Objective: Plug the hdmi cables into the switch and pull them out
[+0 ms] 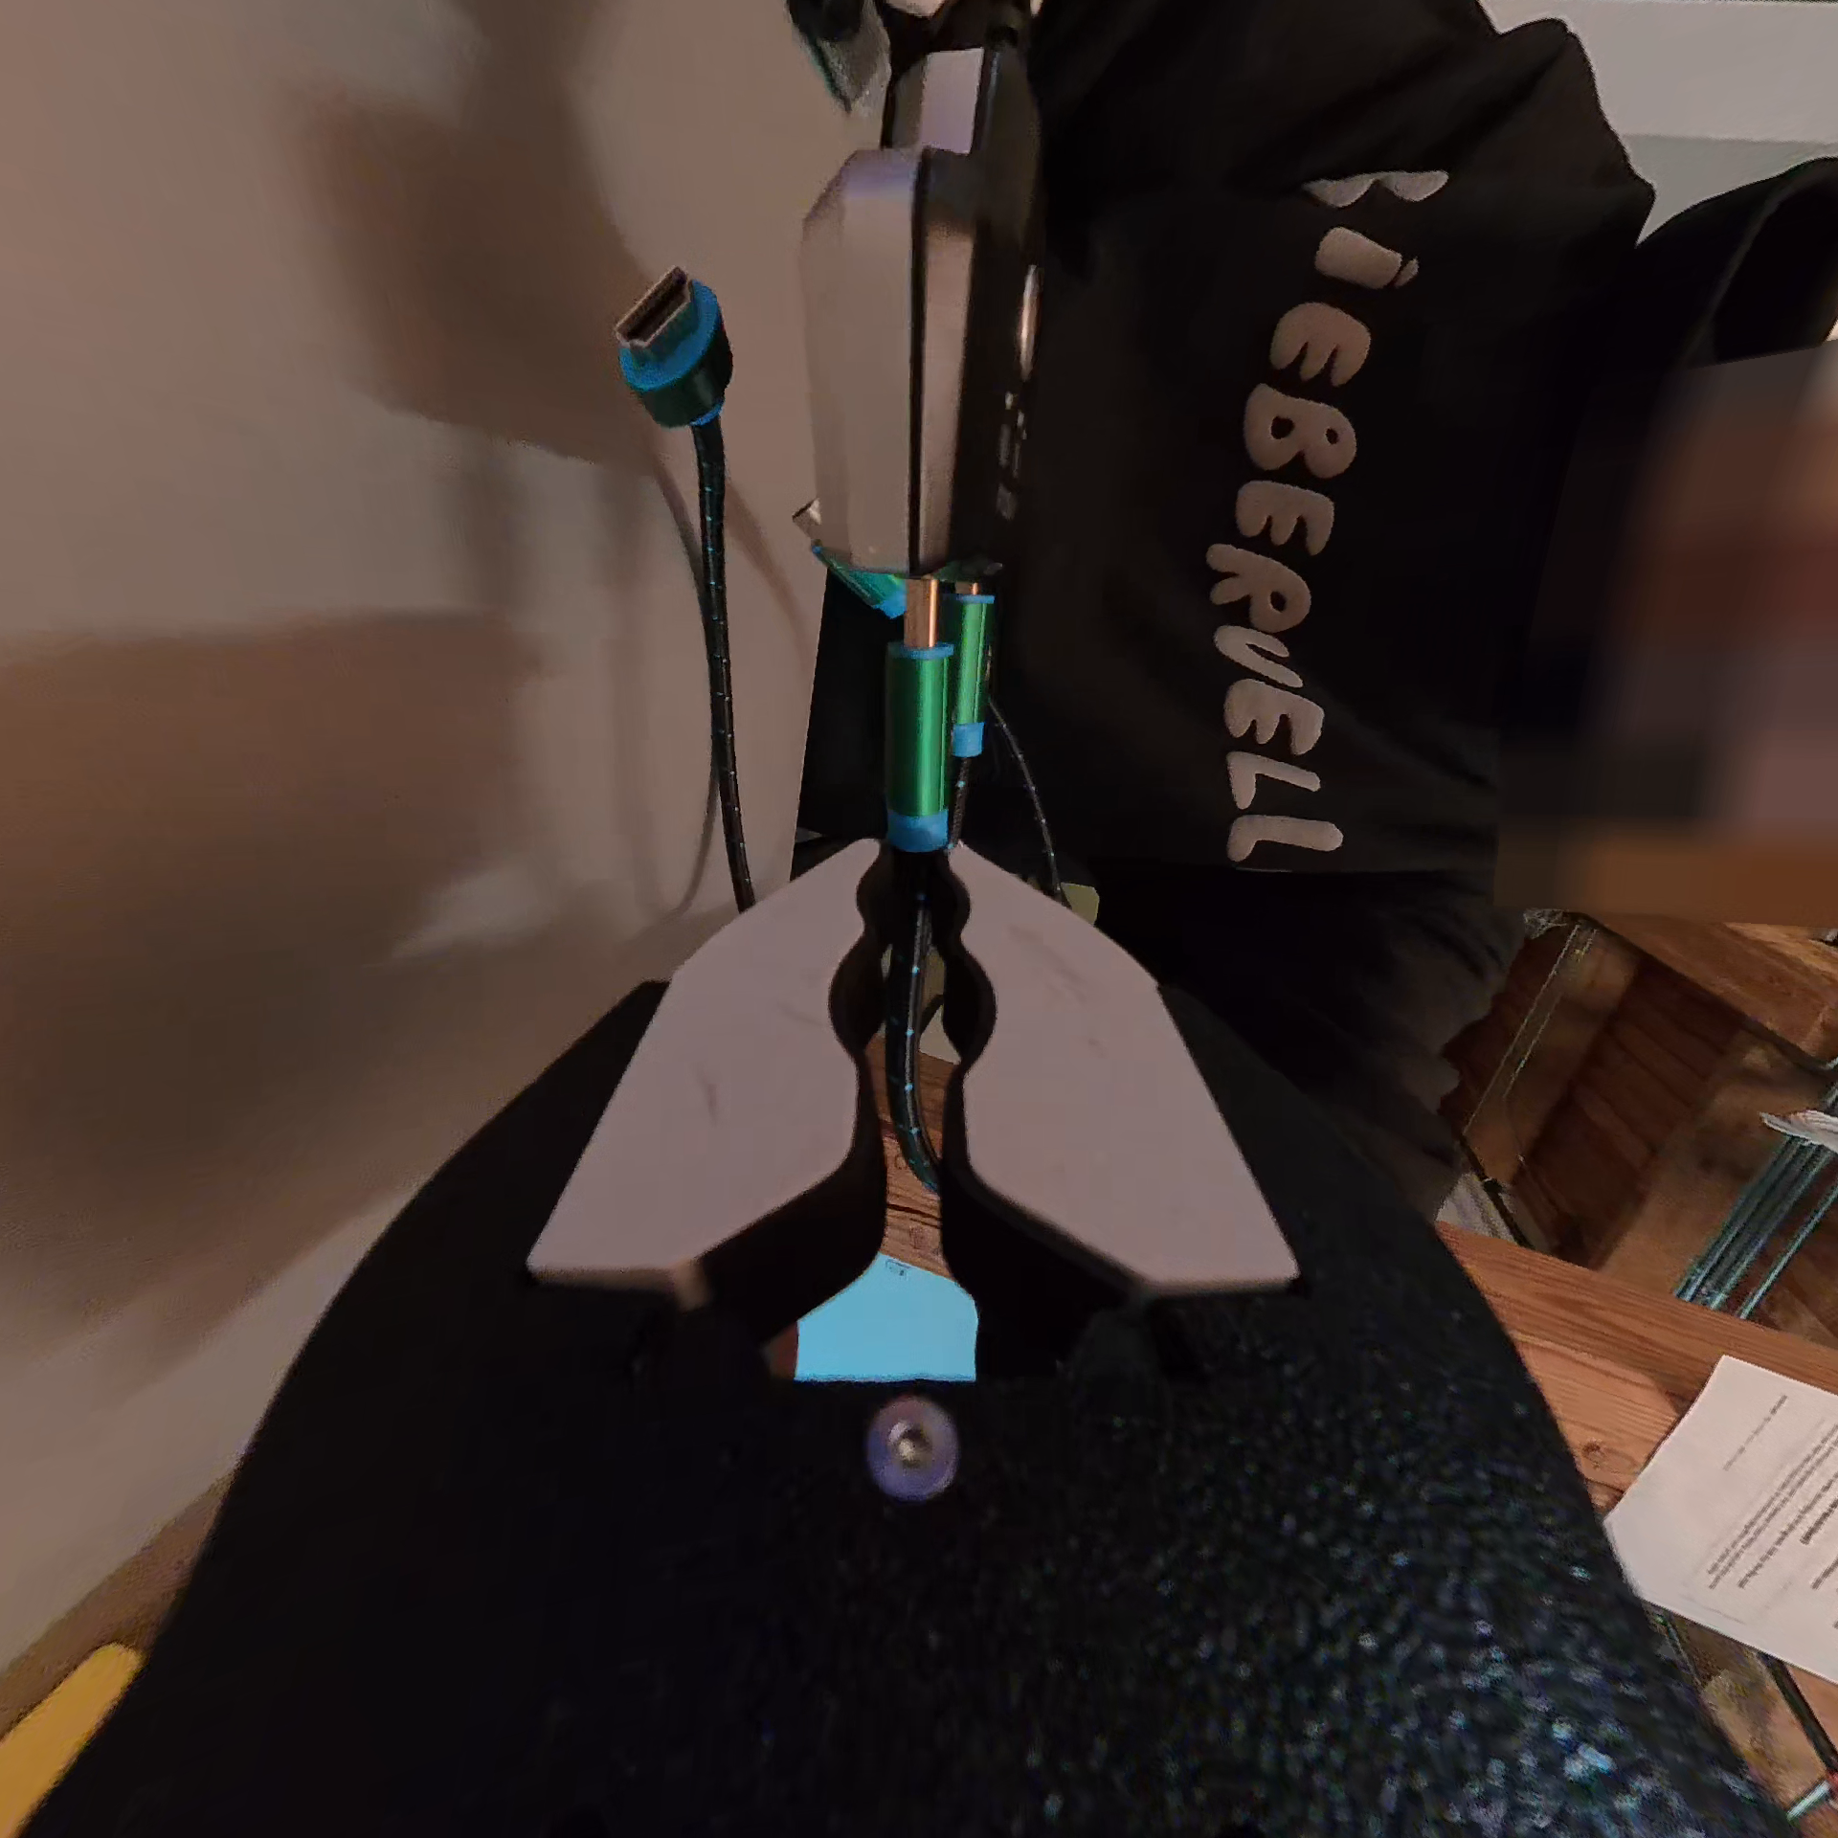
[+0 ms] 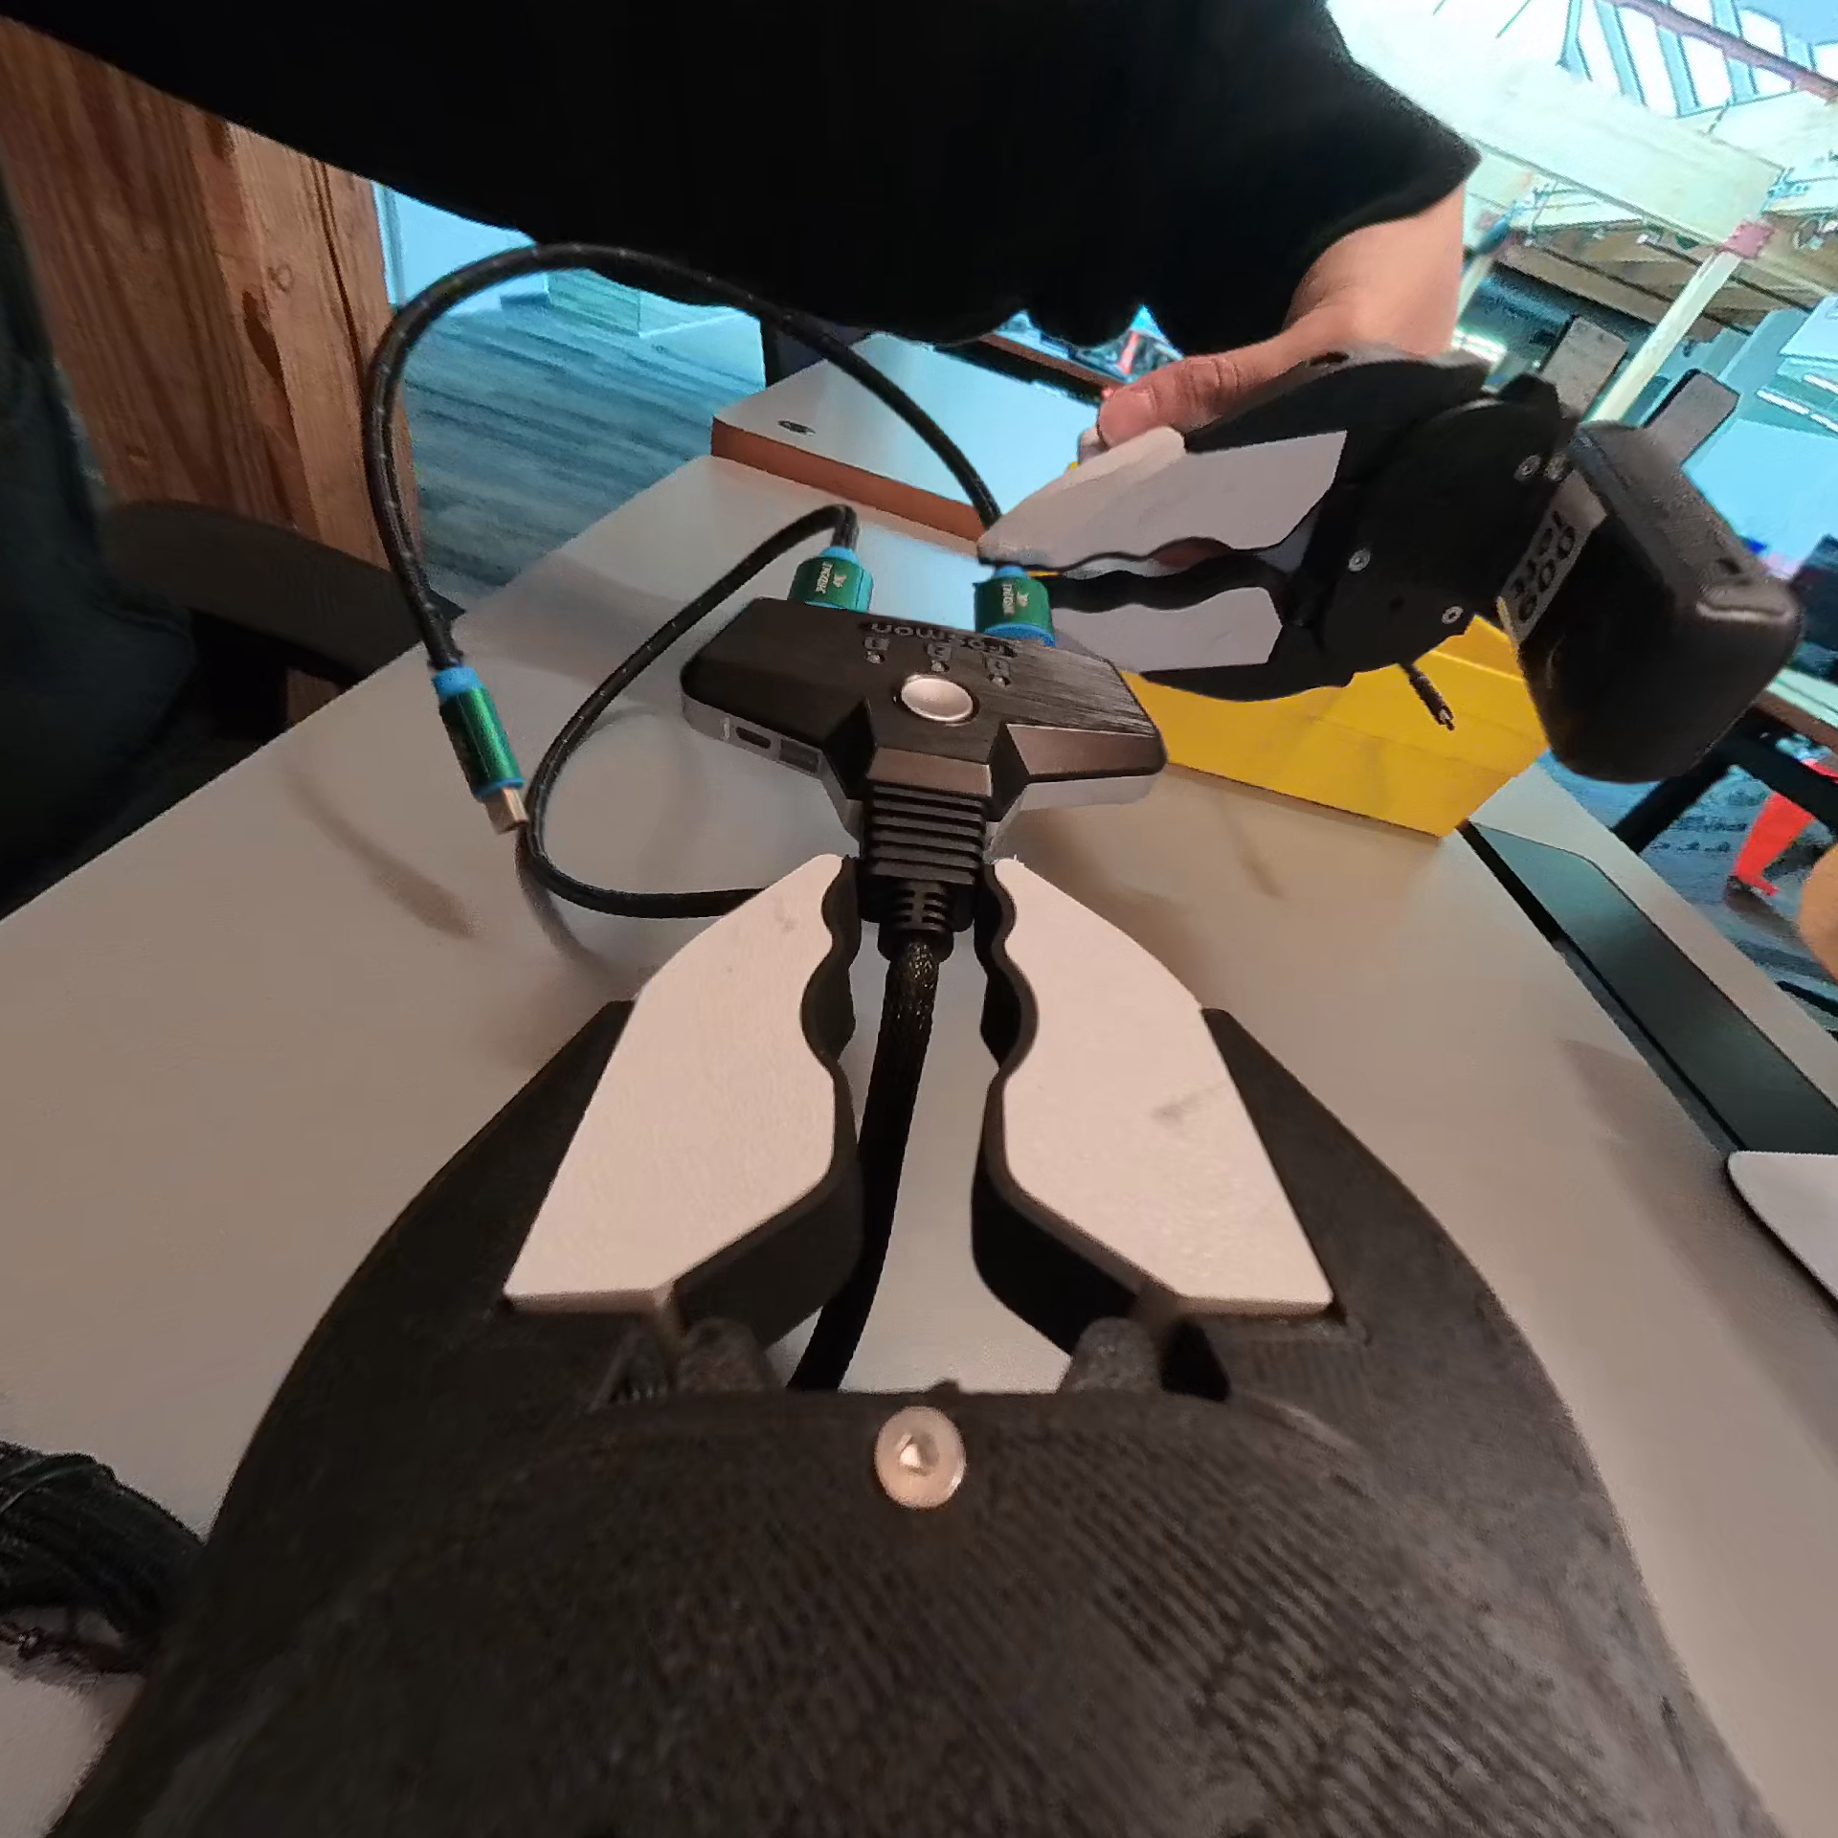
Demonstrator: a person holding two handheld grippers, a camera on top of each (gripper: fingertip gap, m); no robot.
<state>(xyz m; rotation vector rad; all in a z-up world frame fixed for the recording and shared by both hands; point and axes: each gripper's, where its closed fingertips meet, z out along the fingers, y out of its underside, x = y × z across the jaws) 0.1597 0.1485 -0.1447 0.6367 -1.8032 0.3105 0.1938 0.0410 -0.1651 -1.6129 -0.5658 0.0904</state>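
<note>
The black HDMI switch [image 2: 925, 696] is held just above the grey table [image 2: 199, 995]. My right gripper [image 2: 915, 880] is shut on the ribbed collar of the switch's own cable. Two green HDMI plugs sit at its far edge: one on the left [image 2: 830, 582] and one on the right [image 2: 1012, 607]. My left gripper [image 1: 915, 860] is shut on the cable just behind the right plug [image 1: 920, 741], whose metal tip shows between the plug body and the switch [image 1: 865, 348]. The left gripper also shows in the right wrist view [image 2: 1024, 572]. A third plug [image 2: 482, 736] hangs loose.
A yellow box [image 2: 1323, 736] stands just behind the switch. A dark laptop edge [image 2: 1641, 995] lies to the right. A sheet of paper [image 1: 1750, 1512] lies on a wooden surface. A person in a black sweatshirt [image 1: 1293, 497] stands close behind. A black cable bundle [image 2: 60, 1552] lies lower left.
</note>
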